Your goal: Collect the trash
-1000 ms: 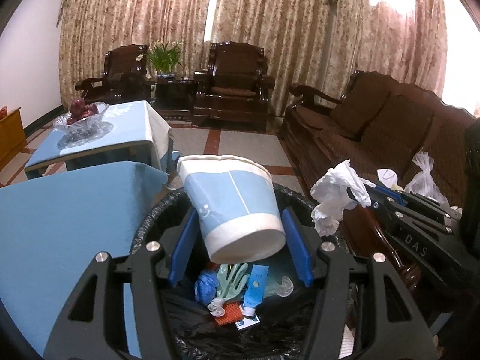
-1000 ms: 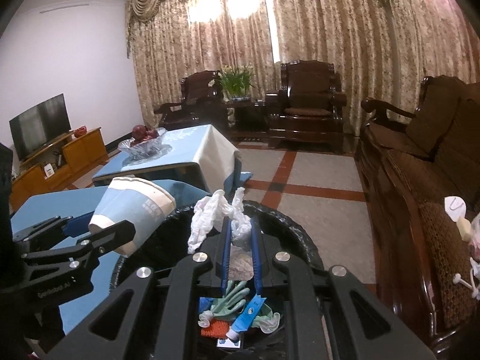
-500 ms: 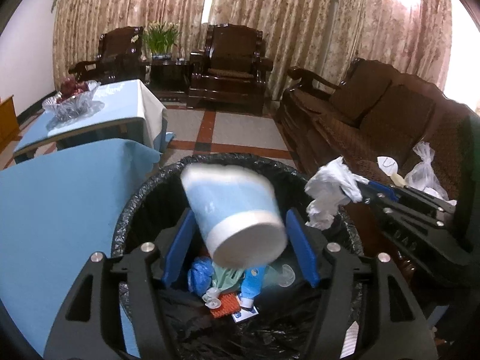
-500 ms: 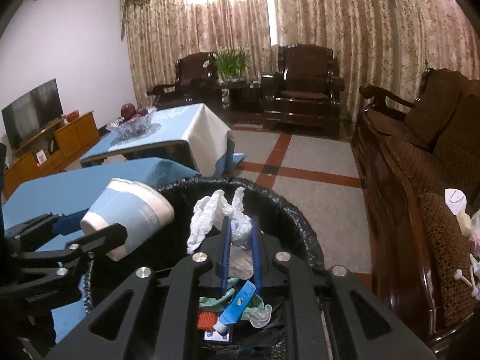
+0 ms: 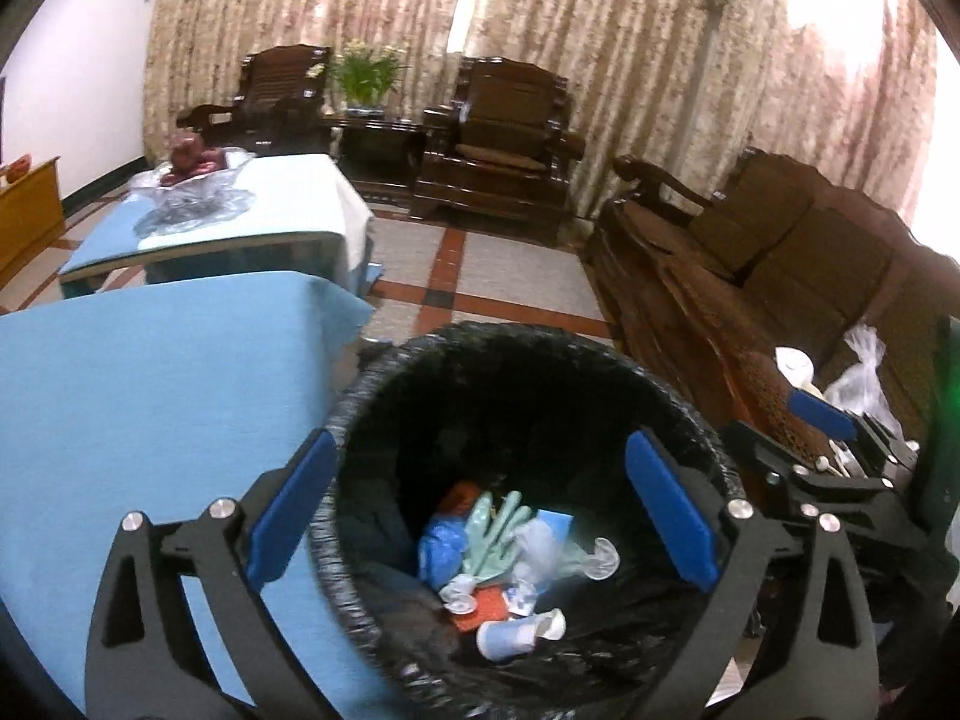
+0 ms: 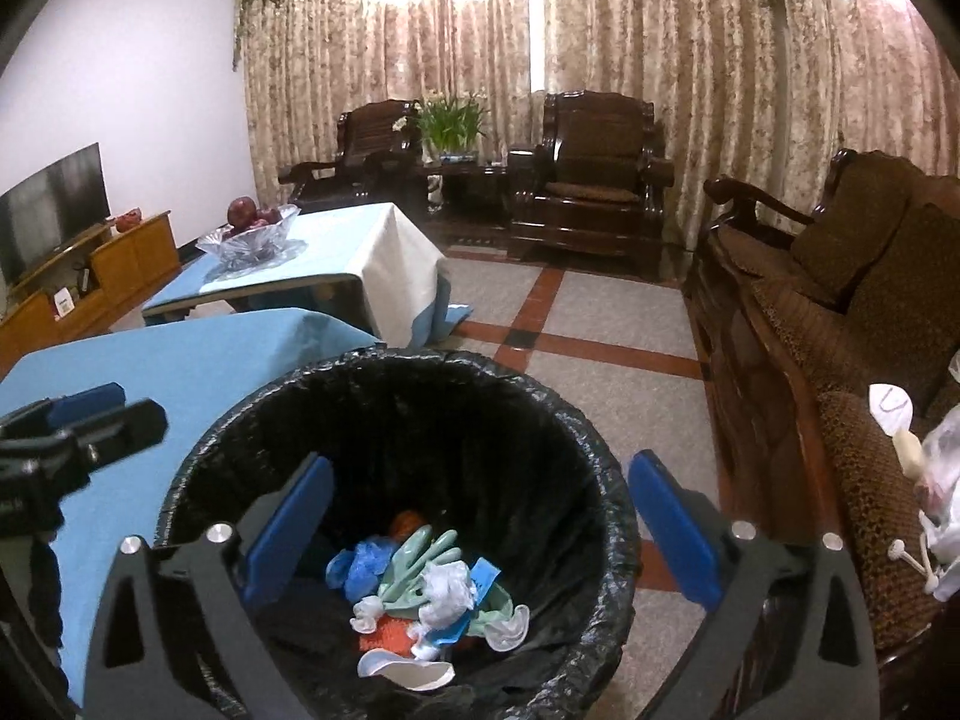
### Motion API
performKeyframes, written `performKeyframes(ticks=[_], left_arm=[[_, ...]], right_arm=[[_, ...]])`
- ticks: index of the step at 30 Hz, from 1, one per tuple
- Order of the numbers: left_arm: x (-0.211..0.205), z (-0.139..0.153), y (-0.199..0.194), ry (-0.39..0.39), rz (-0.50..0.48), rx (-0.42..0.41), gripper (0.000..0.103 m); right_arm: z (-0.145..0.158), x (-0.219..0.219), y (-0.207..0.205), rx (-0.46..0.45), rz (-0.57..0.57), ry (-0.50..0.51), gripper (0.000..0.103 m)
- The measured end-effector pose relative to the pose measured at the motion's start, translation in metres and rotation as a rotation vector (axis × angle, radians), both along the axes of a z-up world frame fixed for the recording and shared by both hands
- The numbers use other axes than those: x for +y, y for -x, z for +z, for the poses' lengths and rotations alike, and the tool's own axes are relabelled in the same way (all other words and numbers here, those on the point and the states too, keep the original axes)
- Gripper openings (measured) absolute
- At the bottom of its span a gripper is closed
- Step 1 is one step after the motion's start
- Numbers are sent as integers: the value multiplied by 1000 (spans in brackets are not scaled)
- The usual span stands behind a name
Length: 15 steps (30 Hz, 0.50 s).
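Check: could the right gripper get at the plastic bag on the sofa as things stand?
Probably yes. The right gripper hangs empty over the bin, jaws opening, and the bag lies uncovered on the sofa beside it.

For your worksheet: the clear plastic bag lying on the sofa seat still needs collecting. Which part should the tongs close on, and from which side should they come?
Best guess: pinch the bunched top of the plastic bag, coming from above. It sticks up free of the sofa cushion, while the lower part lies among other small litter. Both tongs are opening with nothing between them.
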State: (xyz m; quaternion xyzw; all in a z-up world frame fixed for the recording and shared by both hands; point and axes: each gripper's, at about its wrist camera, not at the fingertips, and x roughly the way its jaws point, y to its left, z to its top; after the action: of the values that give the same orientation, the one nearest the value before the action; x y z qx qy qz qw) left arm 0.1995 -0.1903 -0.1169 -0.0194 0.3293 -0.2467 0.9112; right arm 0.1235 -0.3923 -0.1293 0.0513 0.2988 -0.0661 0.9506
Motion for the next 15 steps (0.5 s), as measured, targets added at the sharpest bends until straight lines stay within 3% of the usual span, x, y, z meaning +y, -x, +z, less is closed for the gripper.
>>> performKeyframes(ticks=[7,15], left_arm=[[30,18,7,-17,60,-38,97],[54,35,32,-68,105,-58,98]], right_arm=[[14,12,8,-14,23,-66,97],[40,36,23,-27,69,-67,97]])
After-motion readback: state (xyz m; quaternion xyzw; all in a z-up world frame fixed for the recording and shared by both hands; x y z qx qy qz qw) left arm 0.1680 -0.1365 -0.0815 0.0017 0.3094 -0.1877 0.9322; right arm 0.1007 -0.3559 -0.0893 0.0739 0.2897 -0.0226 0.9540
